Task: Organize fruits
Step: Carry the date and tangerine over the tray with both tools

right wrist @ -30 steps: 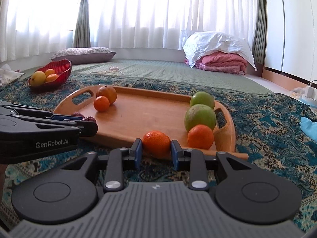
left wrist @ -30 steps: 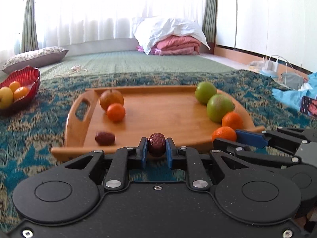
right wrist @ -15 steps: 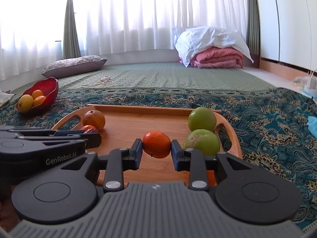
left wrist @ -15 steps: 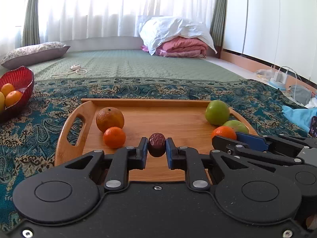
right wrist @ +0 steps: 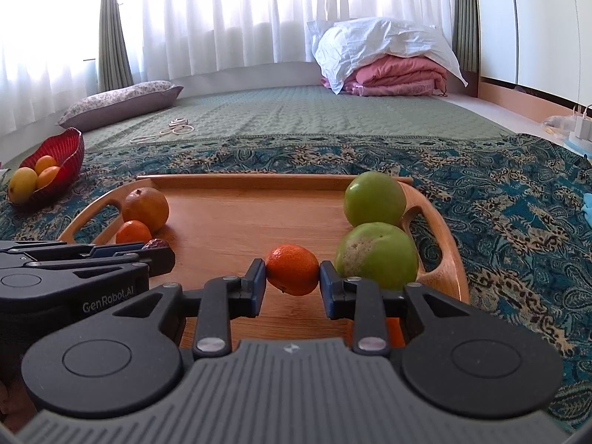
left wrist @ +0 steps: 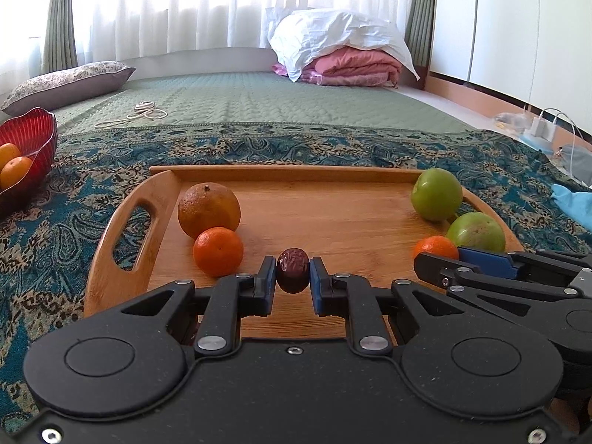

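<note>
My left gripper (left wrist: 293,281) is shut on a dark red date (left wrist: 292,269) and holds it over the front of the wooden tray (left wrist: 333,218). My right gripper (right wrist: 293,281) is shut on a small tangerine (right wrist: 293,273) over the tray's (right wrist: 229,229) front right. On the tray lie a large orange (left wrist: 208,209) and a tangerine (left wrist: 218,251) at the left, and two green apples (left wrist: 437,193) (left wrist: 476,231) at the right. In the right wrist view the apples (right wrist: 374,199) (right wrist: 376,255) sit just right of my fingers. Part of another orange fruit shows under the right gripper.
A red bowl (right wrist: 68,155) with yellow and orange fruit stands at the far left on the patterned blanket (right wrist: 499,199). A pillow (left wrist: 70,83), a white cord (left wrist: 144,111) and folded bedding (left wrist: 347,59) lie behind. Chargers and a blue cloth (left wrist: 573,203) are at the right.
Both grippers have moved forward over the tray, each still holding its fruit. The tray's fruits now appear closer, and the second date at the front left has passed out of view.
</note>
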{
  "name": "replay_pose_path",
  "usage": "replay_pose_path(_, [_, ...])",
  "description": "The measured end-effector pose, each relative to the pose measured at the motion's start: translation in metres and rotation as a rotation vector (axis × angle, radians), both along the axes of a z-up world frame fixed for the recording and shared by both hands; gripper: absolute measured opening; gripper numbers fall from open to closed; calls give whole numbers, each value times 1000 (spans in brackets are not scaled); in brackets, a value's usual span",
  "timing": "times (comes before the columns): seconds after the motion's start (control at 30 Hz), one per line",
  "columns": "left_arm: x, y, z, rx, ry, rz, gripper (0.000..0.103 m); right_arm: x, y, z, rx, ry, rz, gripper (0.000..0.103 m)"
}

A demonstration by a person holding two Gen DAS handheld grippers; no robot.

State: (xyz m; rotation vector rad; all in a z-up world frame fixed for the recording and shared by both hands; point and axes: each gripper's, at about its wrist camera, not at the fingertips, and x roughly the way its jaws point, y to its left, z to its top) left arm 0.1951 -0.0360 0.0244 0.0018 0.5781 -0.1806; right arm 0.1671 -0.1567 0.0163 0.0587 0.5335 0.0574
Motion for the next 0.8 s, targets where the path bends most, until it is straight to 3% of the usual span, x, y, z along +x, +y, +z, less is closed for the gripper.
replay_pose_path(0.8, [10,-1,-10,17,19,0,18,12,5,-6,-36,23,6,37])
